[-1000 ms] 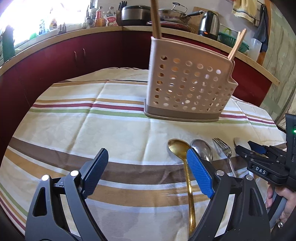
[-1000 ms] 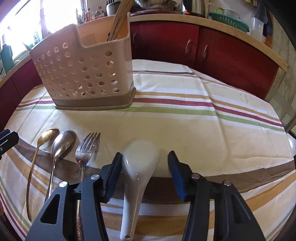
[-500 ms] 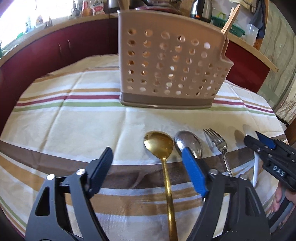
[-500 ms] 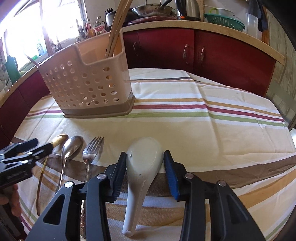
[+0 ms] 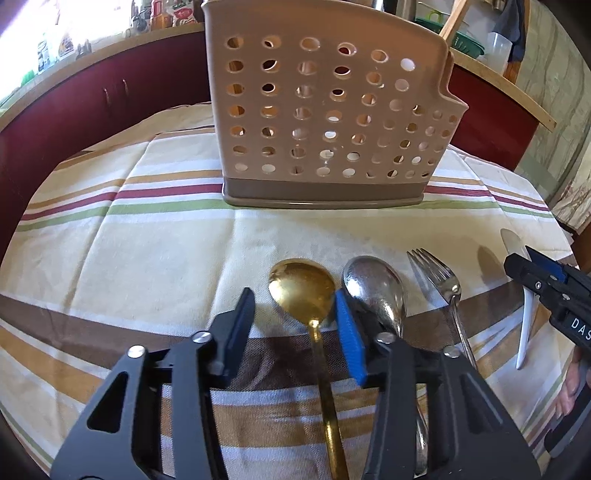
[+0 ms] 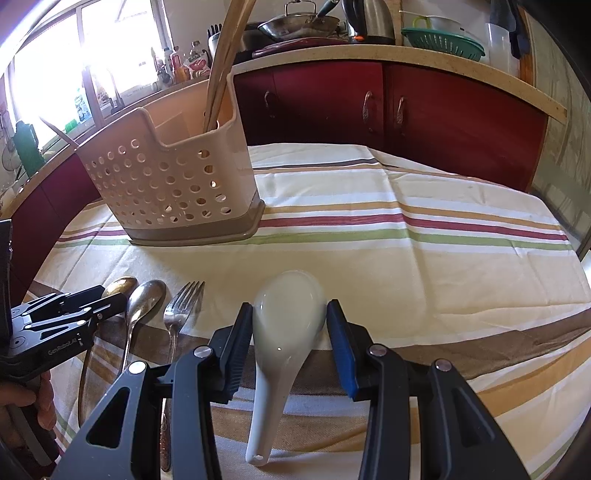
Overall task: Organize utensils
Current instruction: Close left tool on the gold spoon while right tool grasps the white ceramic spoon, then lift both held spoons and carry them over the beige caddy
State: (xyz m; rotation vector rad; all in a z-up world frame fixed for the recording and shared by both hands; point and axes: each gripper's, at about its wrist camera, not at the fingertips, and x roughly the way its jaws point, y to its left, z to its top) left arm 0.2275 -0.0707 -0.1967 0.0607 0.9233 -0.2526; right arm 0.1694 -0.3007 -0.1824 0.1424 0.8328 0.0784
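Note:
A gold spoon (image 5: 303, 291), a silver spoon (image 5: 375, 284), a fork (image 5: 441, 284) and a white ceramic soup spoon (image 6: 288, 325) lie side by side on the striped tablecloth (image 5: 147, 240). A beige perforated utensil caddy (image 5: 325, 110) with wooden chopsticks (image 6: 225, 66) stands behind them. My left gripper (image 5: 295, 325) is open, its jaws either side of the gold spoon's neck. My right gripper (image 6: 290, 339) has its jaws against both sides of the white spoon's bowl, lifted off the cloth. The right gripper also shows in the left wrist view (image 5: 546, 284).
Red cabinets (image 6: 406, 103) and a countertop with a pan, a kettle (image 6: 367, 18) and a green colander (image 6: 443, 44) curve behind the table. The table's edge runs close on the right in the left wrist view.
My left gripper moved forward and right and narrowed around the gold spoon. My right gripper closed on the white spoon and raised it slightly.

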